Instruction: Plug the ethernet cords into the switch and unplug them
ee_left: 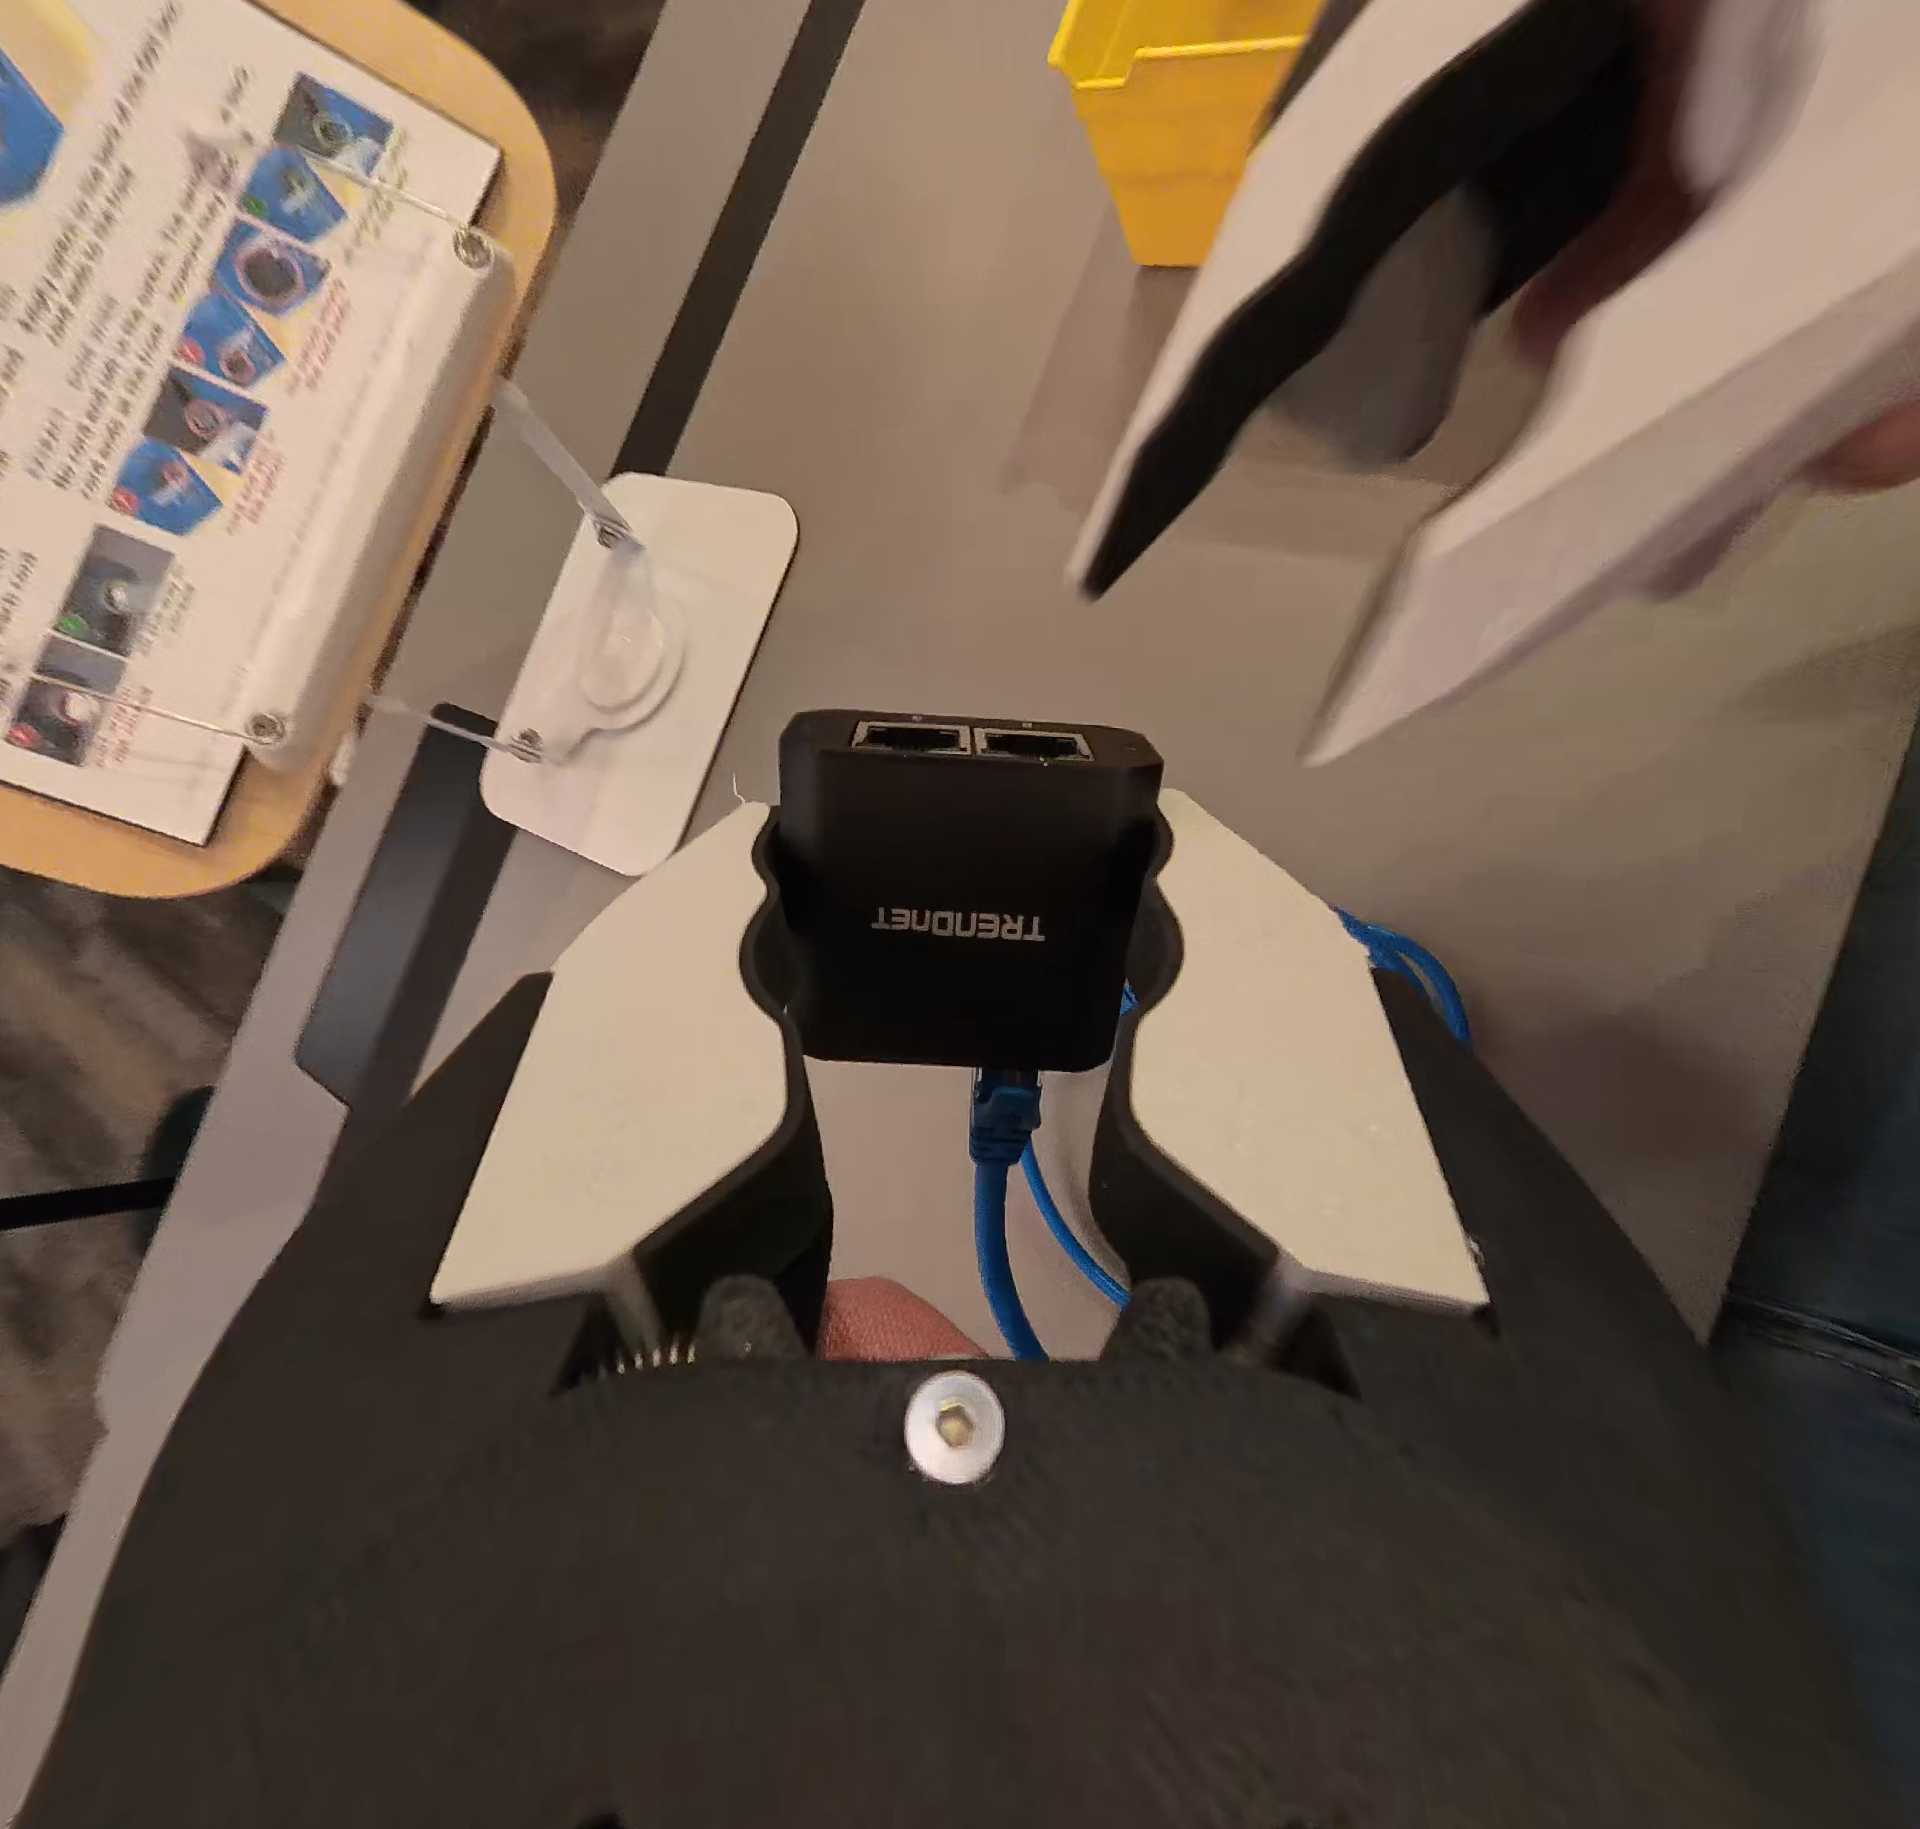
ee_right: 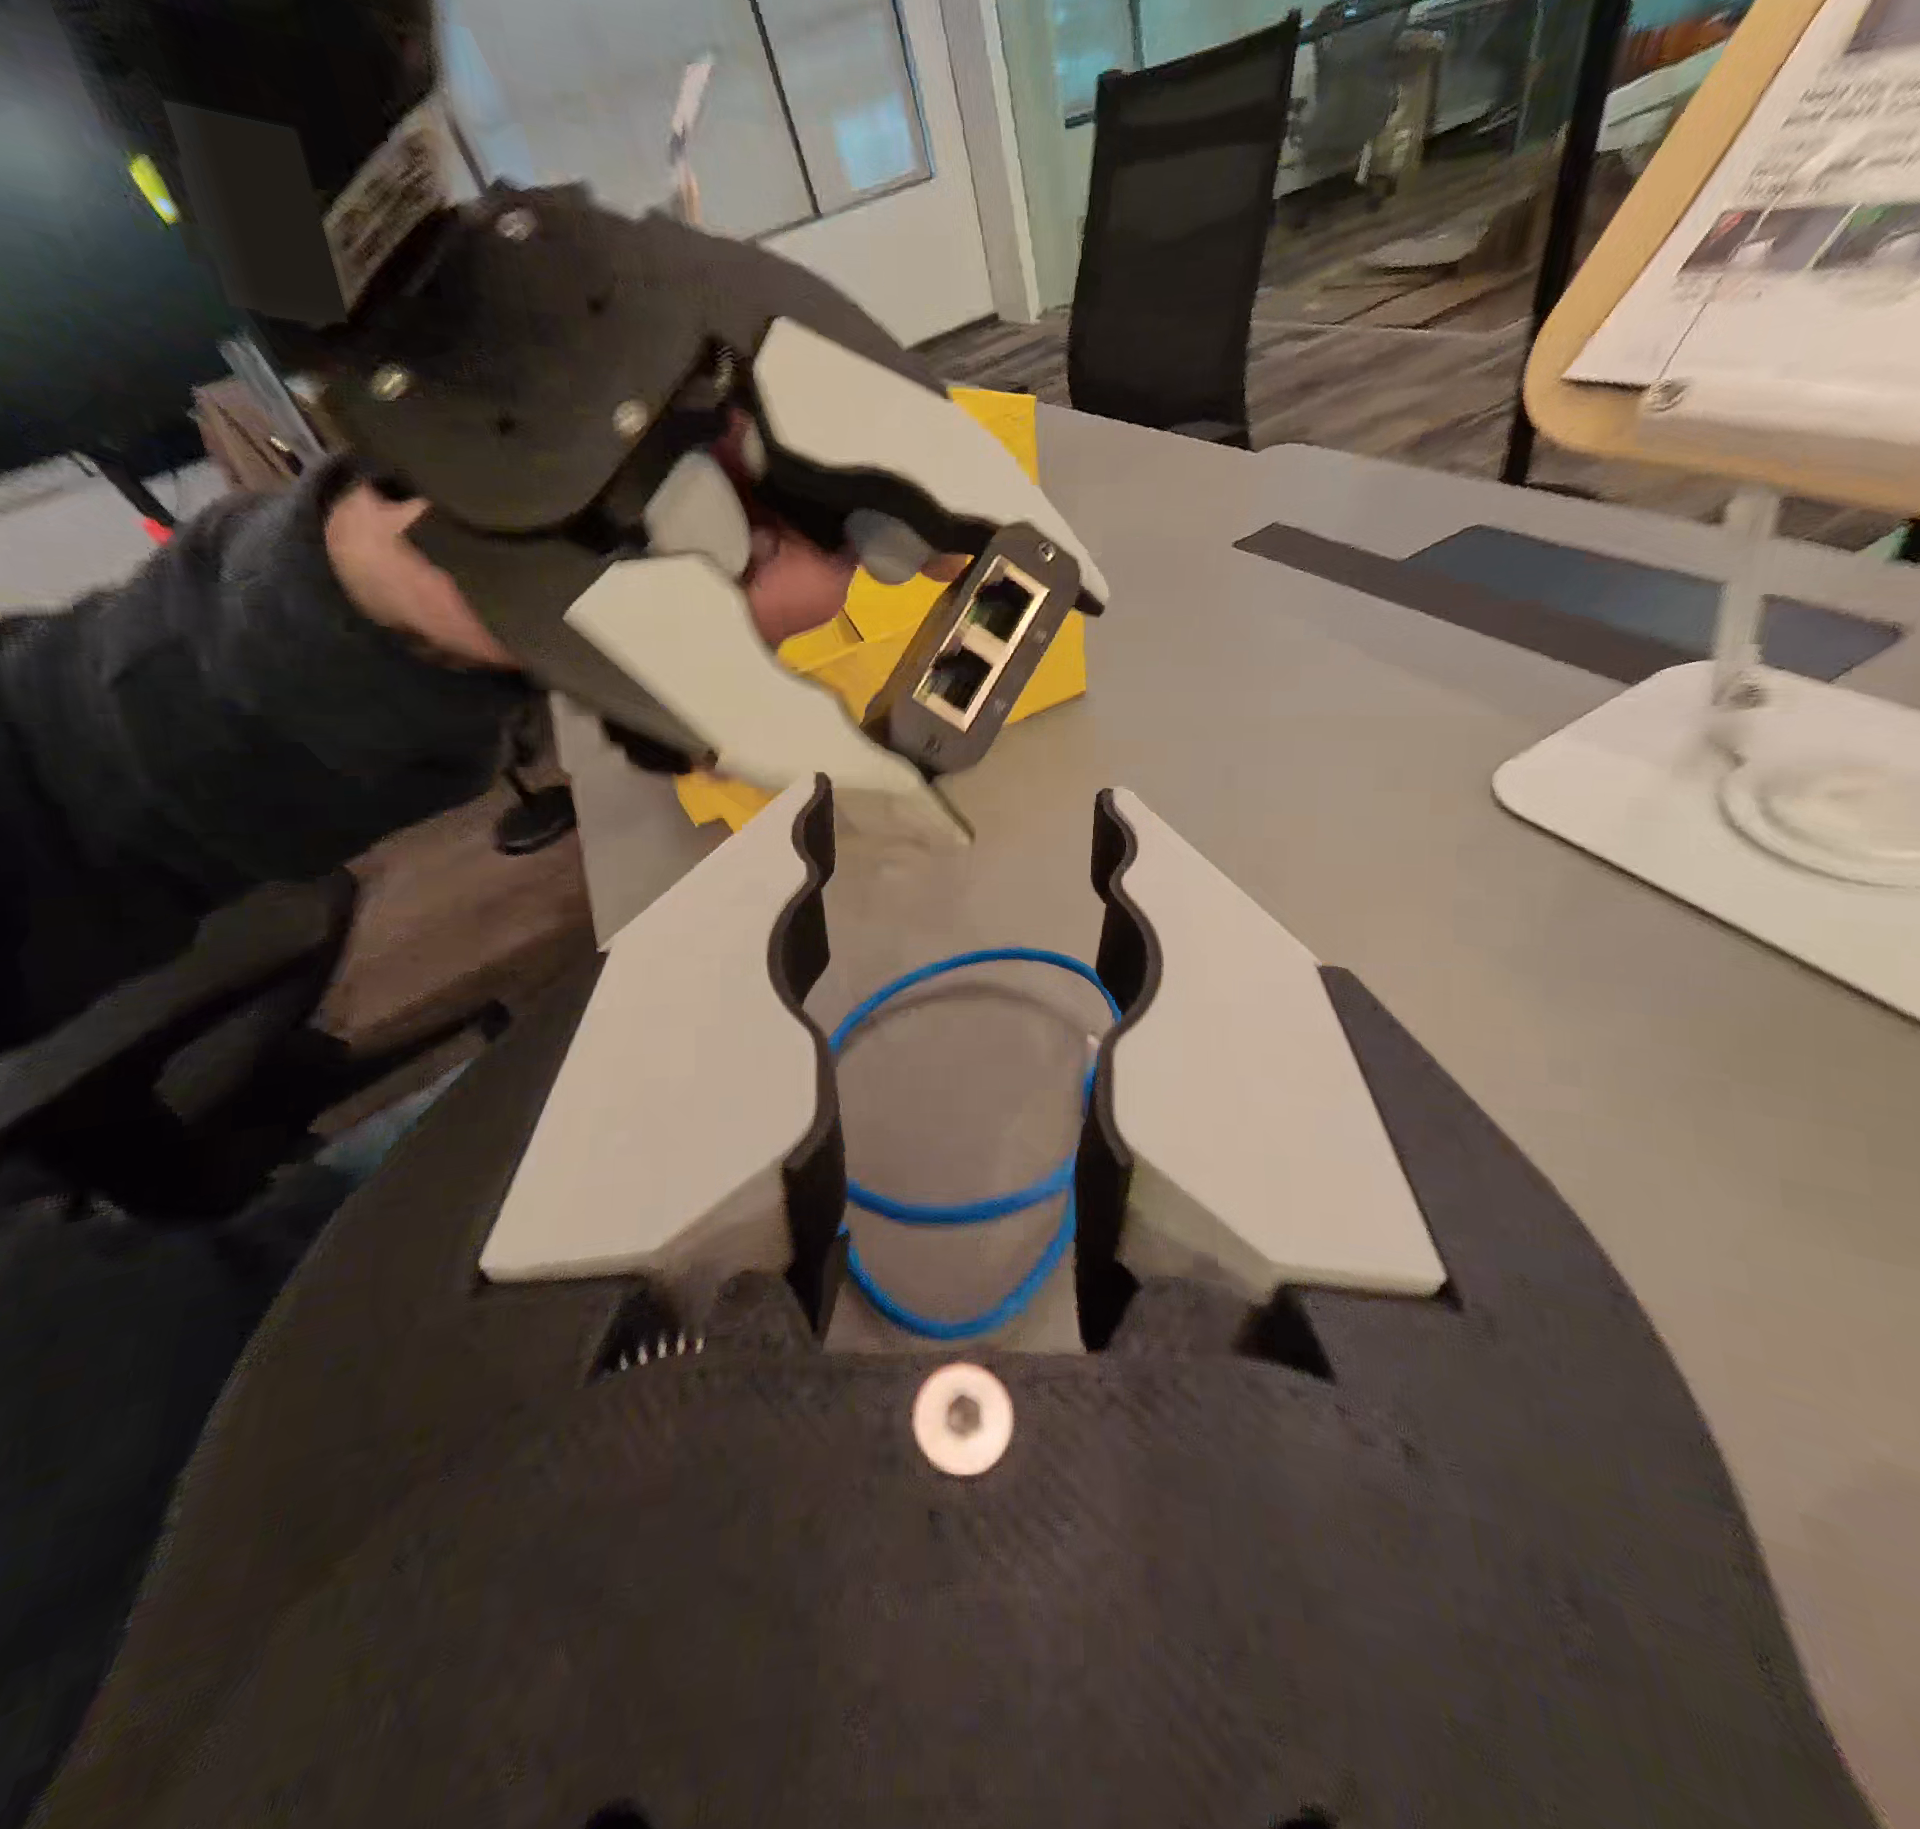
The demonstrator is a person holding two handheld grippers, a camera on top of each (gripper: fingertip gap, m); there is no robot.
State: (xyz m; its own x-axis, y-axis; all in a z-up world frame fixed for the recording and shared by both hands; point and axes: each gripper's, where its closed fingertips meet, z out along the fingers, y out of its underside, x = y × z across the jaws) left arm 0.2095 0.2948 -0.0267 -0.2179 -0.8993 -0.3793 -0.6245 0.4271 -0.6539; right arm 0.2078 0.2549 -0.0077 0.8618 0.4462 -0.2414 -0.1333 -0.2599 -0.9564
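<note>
A: Left gripper point(ee_left: 961, 823) is clamped on the black switch point(ee_left: 961, 906), lifted off the grey table point(ee_left: 935, 429), both ports empty and facing forward.

B: Right gripper point(ee_right: 961, 844)?

A: Fingers spread wide, holding nothing, hovering over the coiled blue ethernet cord point(ee_right: 956, 1208) lying on the table. One blue plug point(ee_left: 1003, 1104) shows just below the switch in the left wrist view.

B: Handling?

A: Switch looks light, rigid, smooth plastic, so it could slip or twist when a plug pushes in; grip on its side walls looks right. Cord is soft and springy, so better to pinch the stiff plug boot, not the cable.

B: Containers?

A: Yellow bin point(ee_left: 1174, 106) at the back, contents not visible from here
</note>
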